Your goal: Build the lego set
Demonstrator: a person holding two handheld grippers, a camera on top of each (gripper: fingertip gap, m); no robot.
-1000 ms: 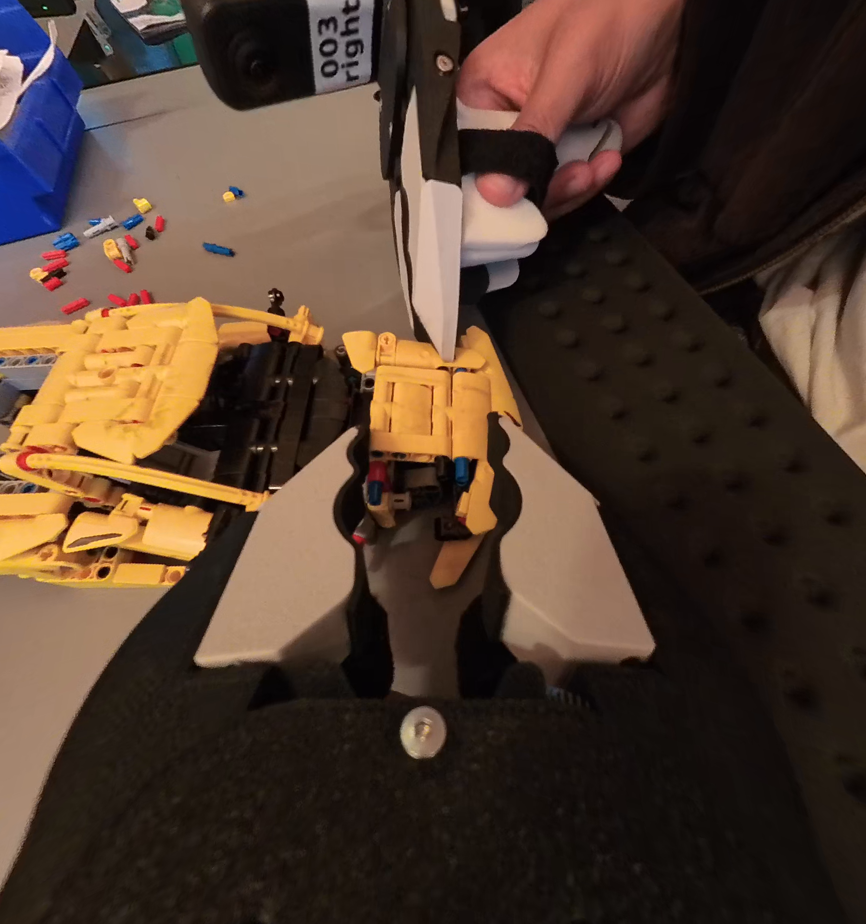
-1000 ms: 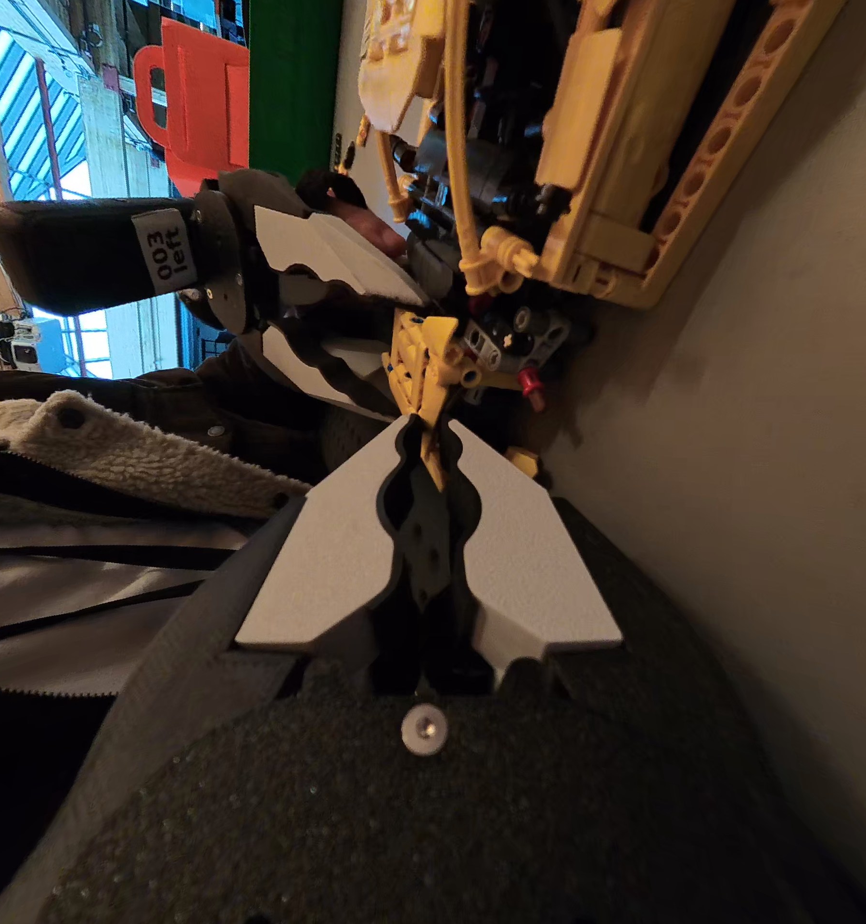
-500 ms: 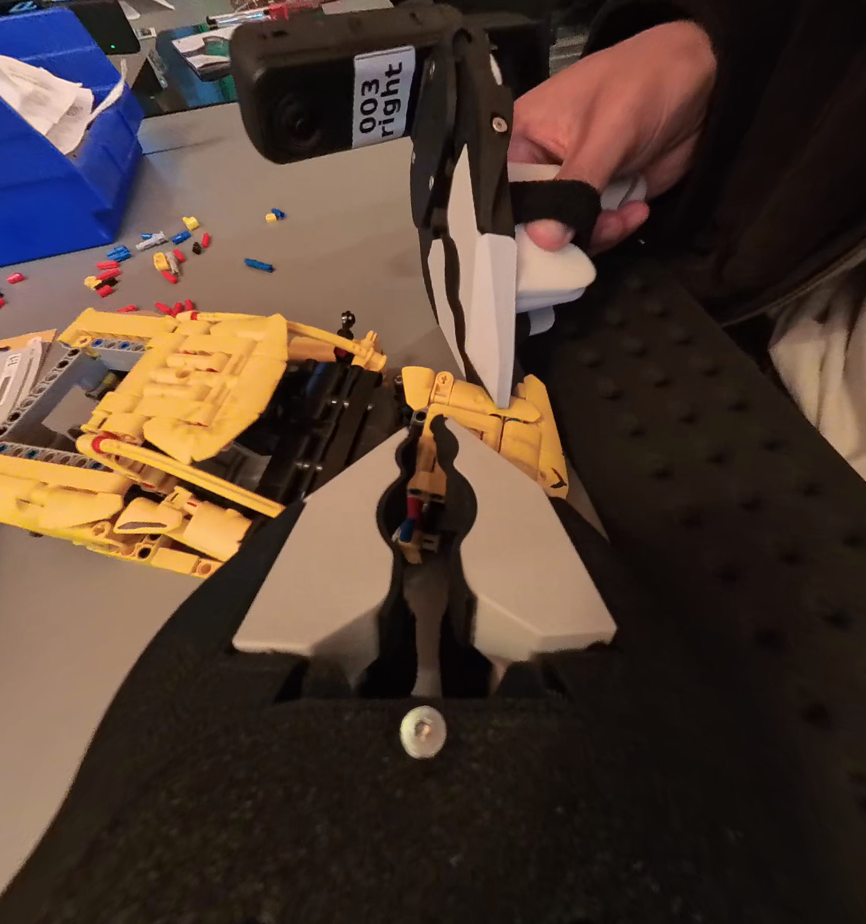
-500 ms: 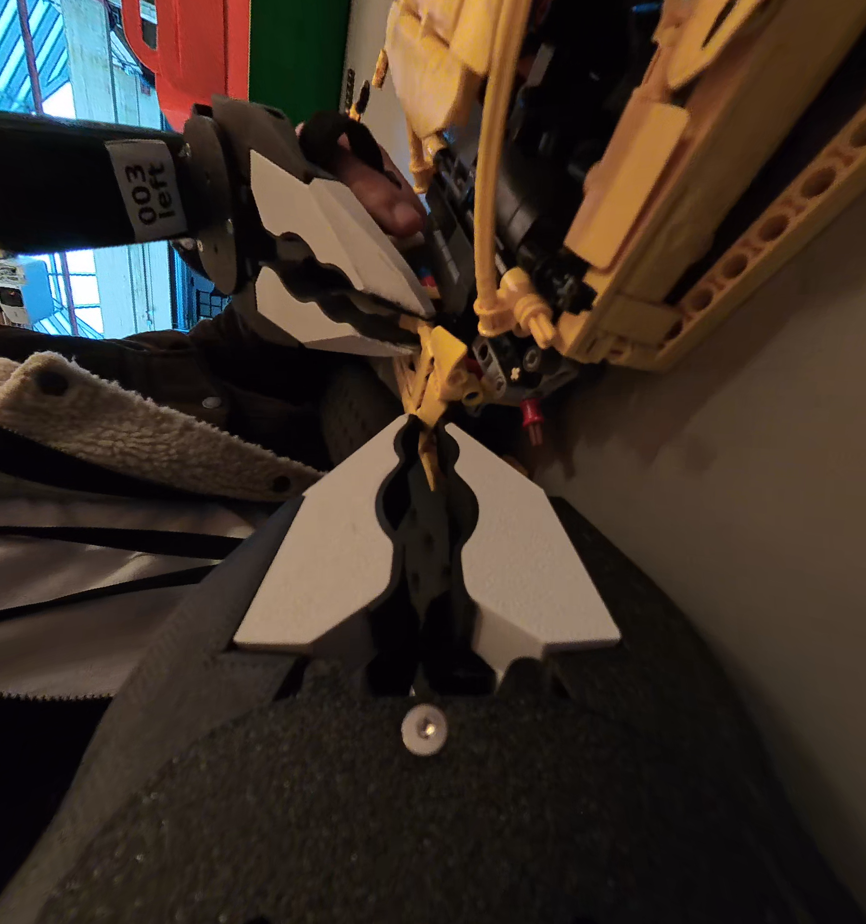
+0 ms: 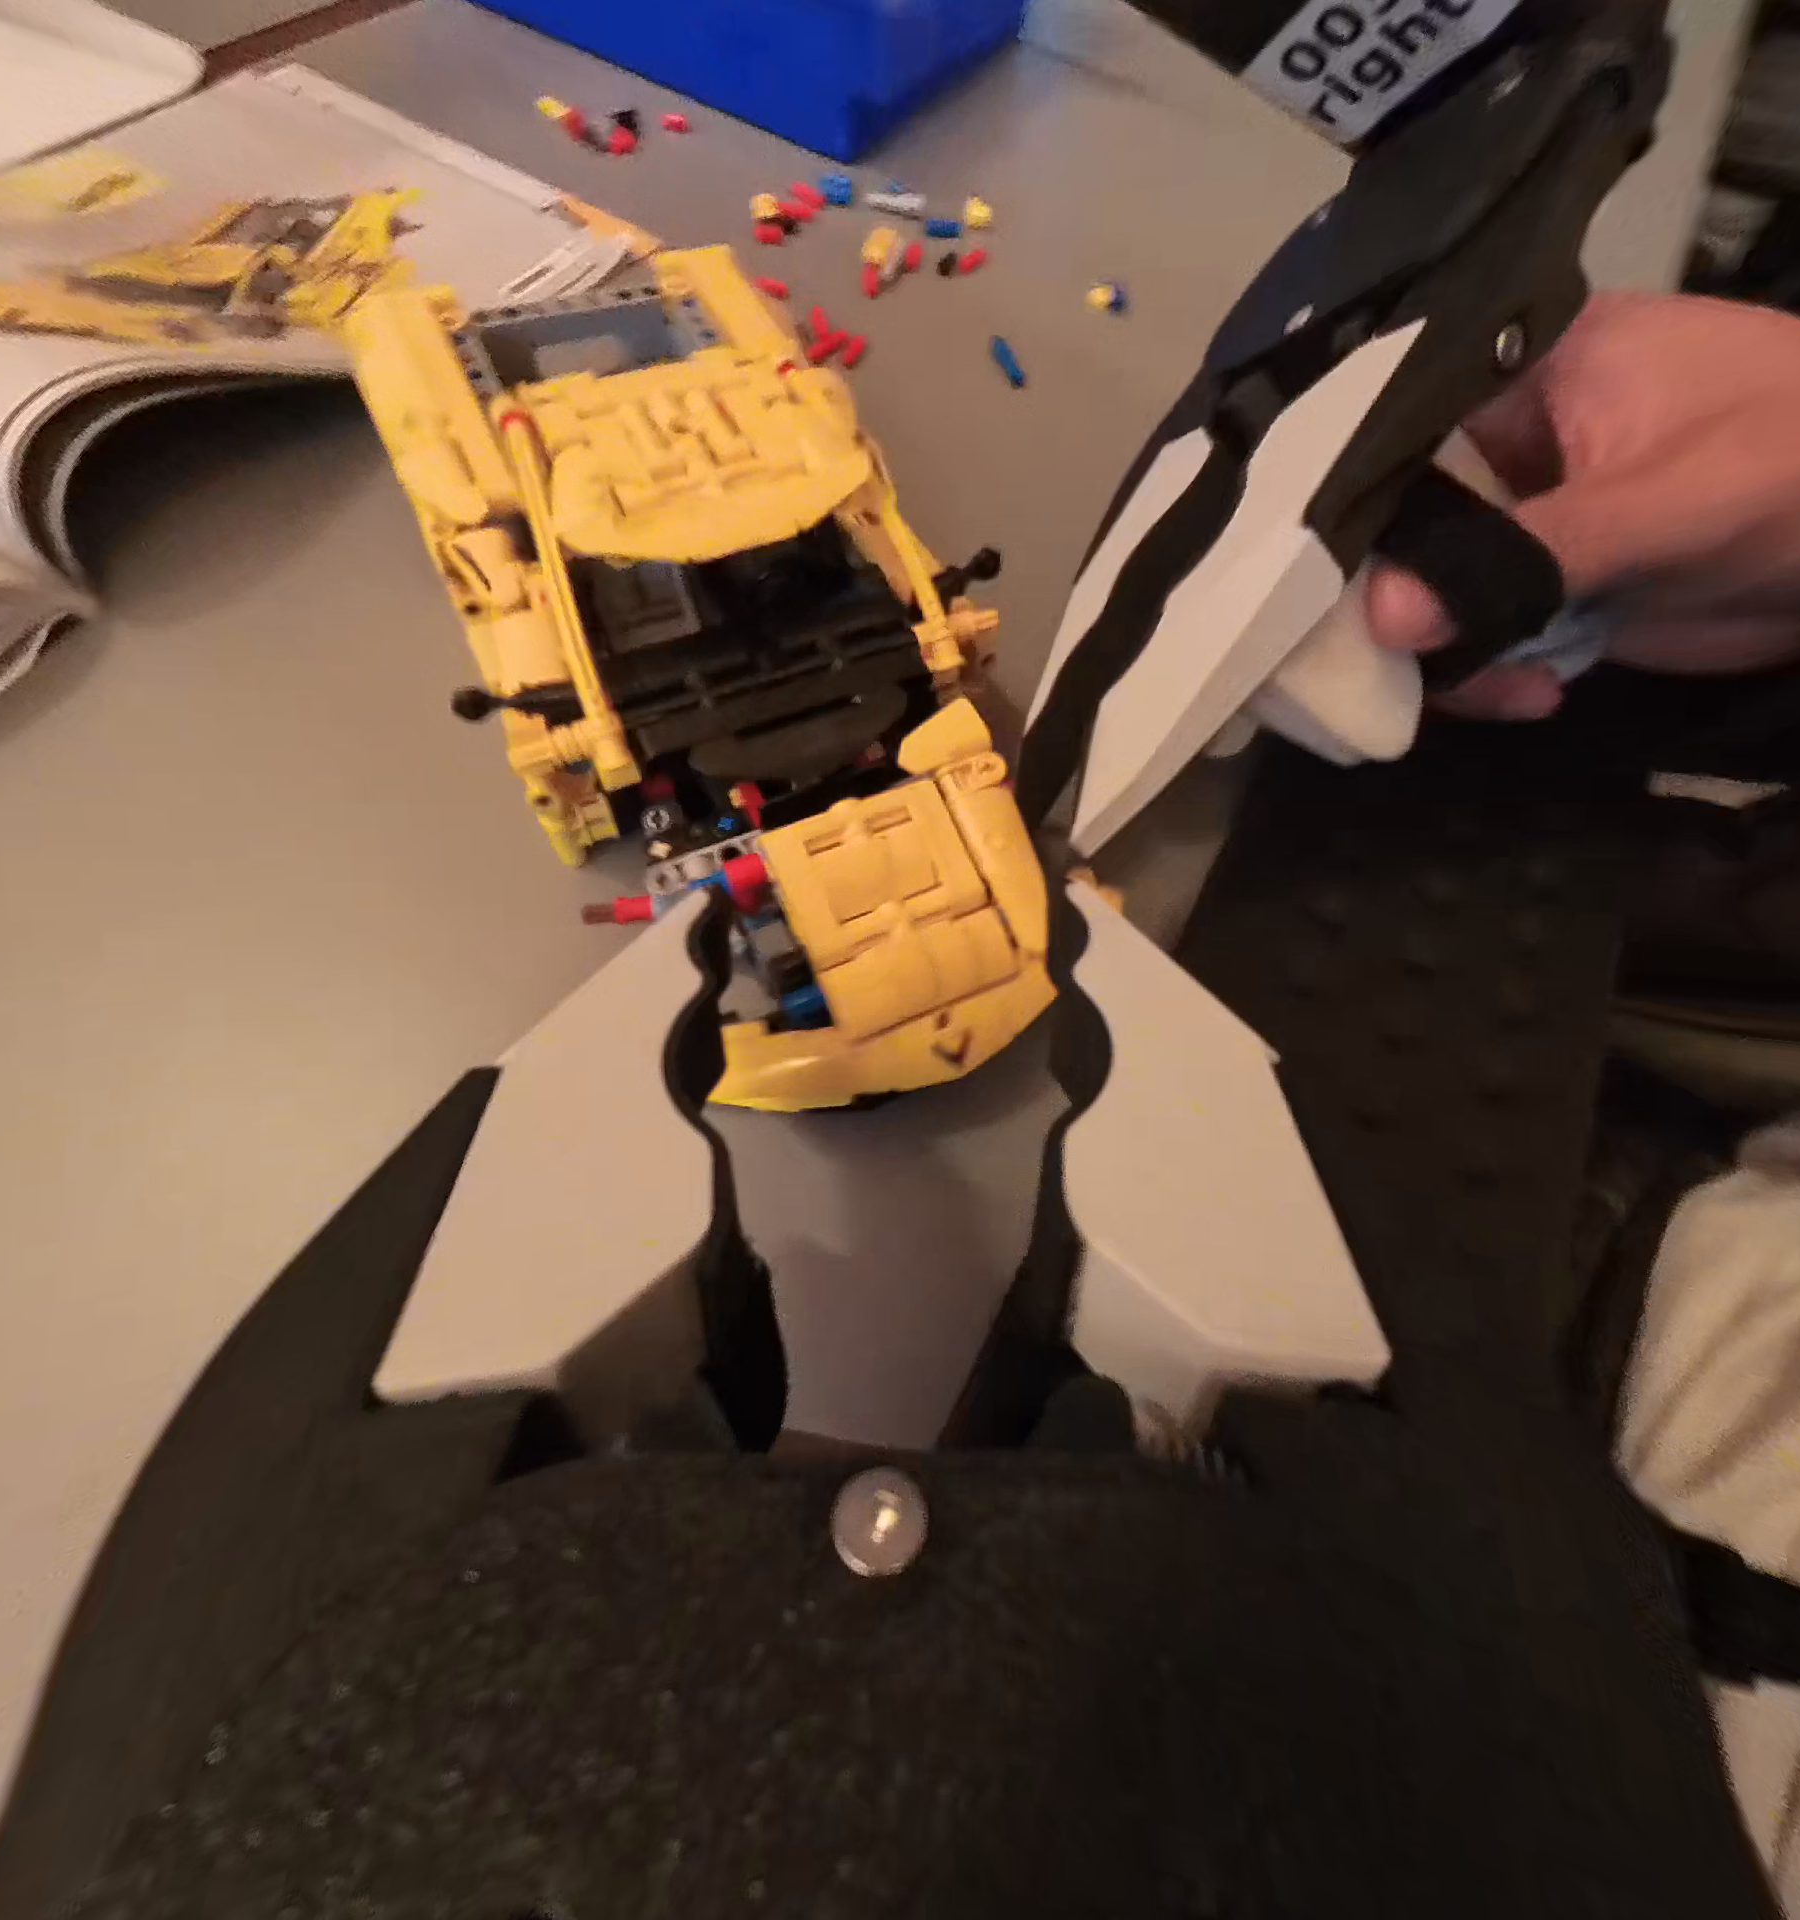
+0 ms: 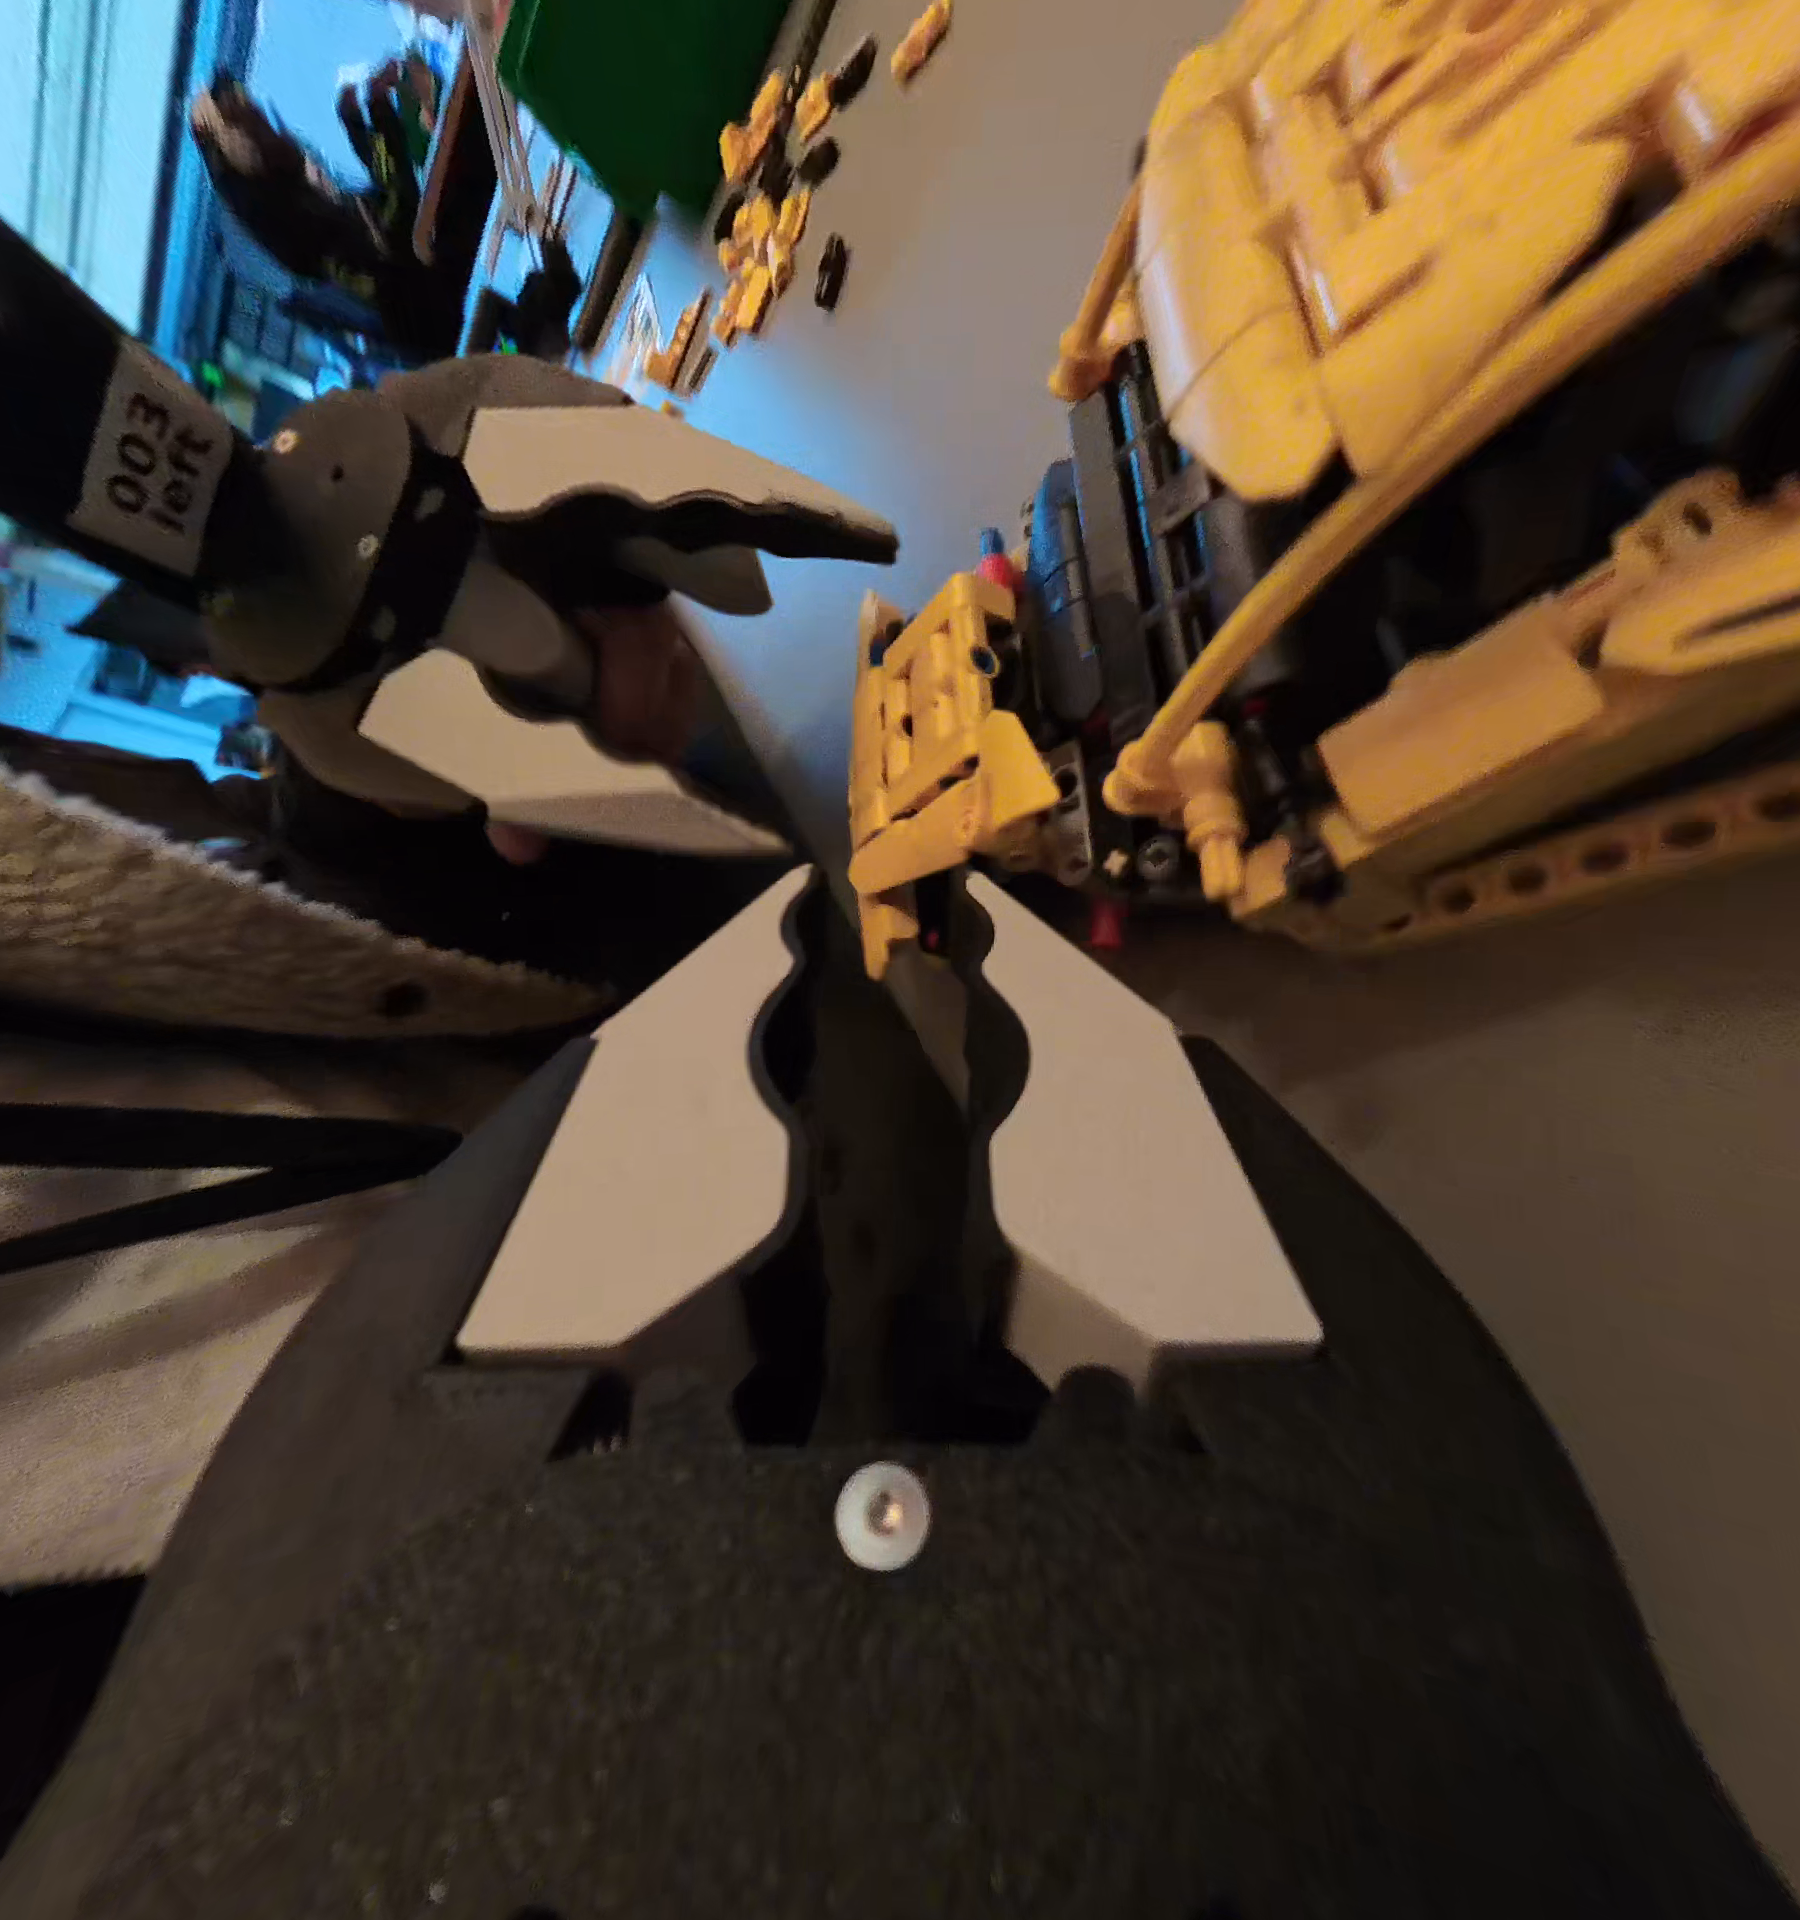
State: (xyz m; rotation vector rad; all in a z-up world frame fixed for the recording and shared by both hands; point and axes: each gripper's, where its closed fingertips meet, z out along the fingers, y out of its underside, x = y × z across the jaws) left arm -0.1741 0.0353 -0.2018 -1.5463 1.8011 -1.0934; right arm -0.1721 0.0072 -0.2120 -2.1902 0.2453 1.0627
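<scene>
Between the wide-spread fingers of the left gripper (image 5: 880, 914) sits the yellow nose section (image 5: 901, 925) of the lego car (image 5: 667, 540) — no finger contact visible. Right gripper (image 6: 891, 894) is narrowly parted at that section's edge; grip unclear. Car rests on the grey table (image 5: 200, 935). Farther back — loose small pieces (image 5: 875, 239), open instruction booklet (image 5: 96, 343), blue bin (image 5: 771, 52).

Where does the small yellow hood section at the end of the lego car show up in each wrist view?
Left wrist view: the yellow hood section sits centre frame, between the spread fingers of the left gripper.
Right wrist view: it appears edge-on, just above centre, ahead of the right gripper.
Shared landmark: the yellow lego car behind it.
</scene>
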